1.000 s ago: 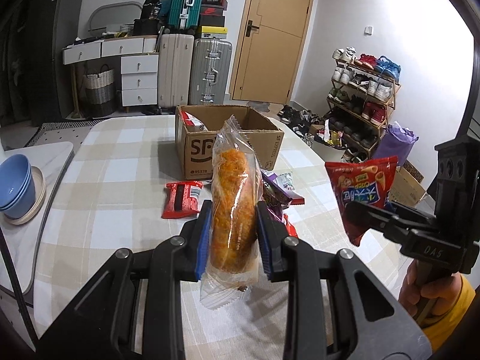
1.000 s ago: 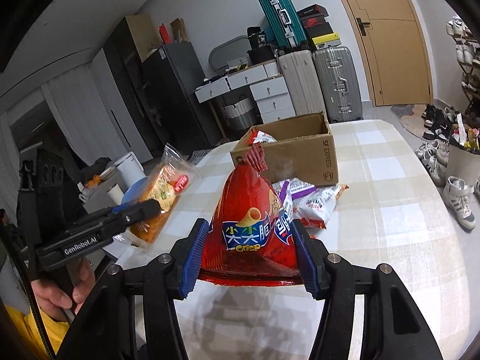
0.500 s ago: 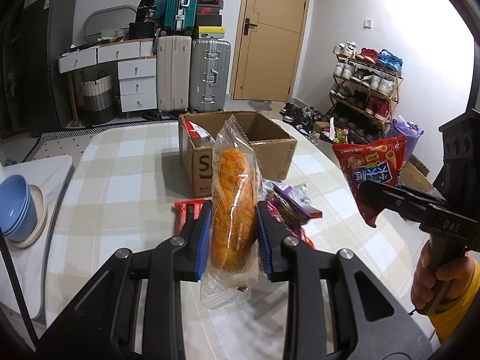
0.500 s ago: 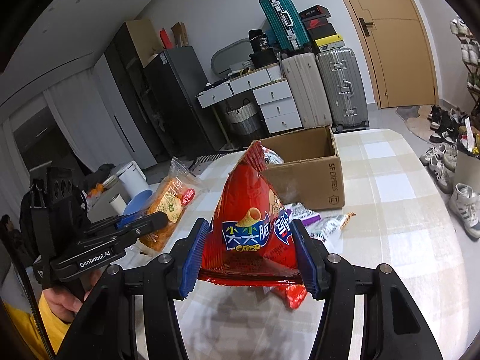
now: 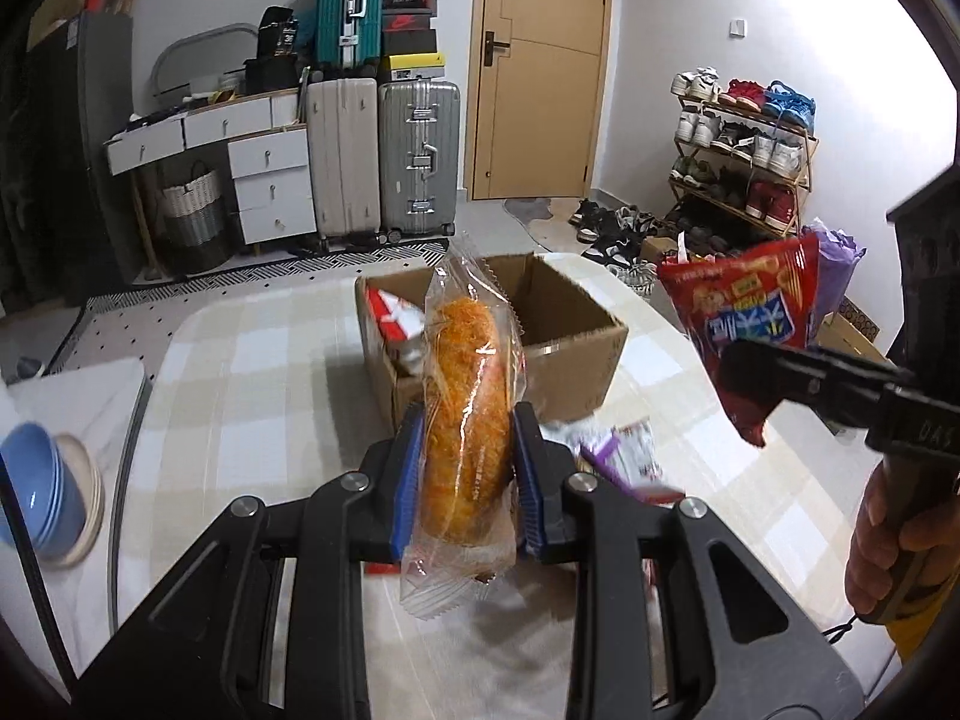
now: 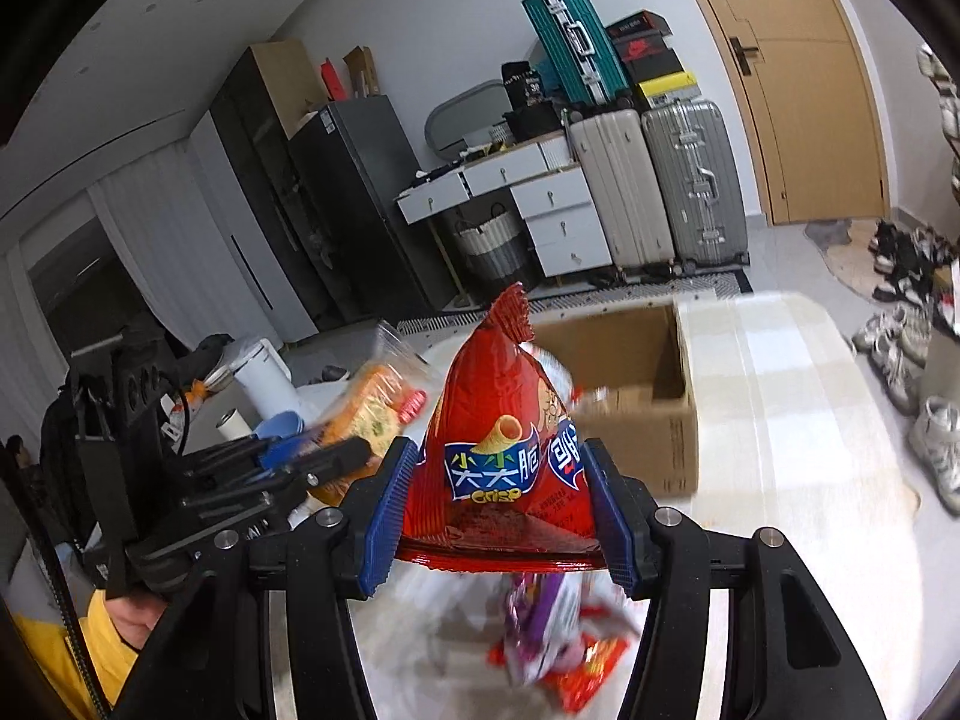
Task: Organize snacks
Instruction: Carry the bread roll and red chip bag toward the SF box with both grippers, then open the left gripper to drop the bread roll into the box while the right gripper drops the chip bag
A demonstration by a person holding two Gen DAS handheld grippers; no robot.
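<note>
Gripping bread packet [image 5: 465, 420] — crisps bag [image 6: 504, 456]

In my right wrist view, the red snack bag [image 6: 504, 456] at frame centre reads "Crisp" under large Chinese characters I can't make out. In my left wrist view, the right gripper [image 5: 780, 372], at the right edge, is stamped "DAS".

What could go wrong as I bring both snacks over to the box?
The left gripper pinches only the lower half of the tall bread packet, so it may tip or slip. Both arms heading for one cardboard box could collide, the red chips bag bumping the bread.
</note>
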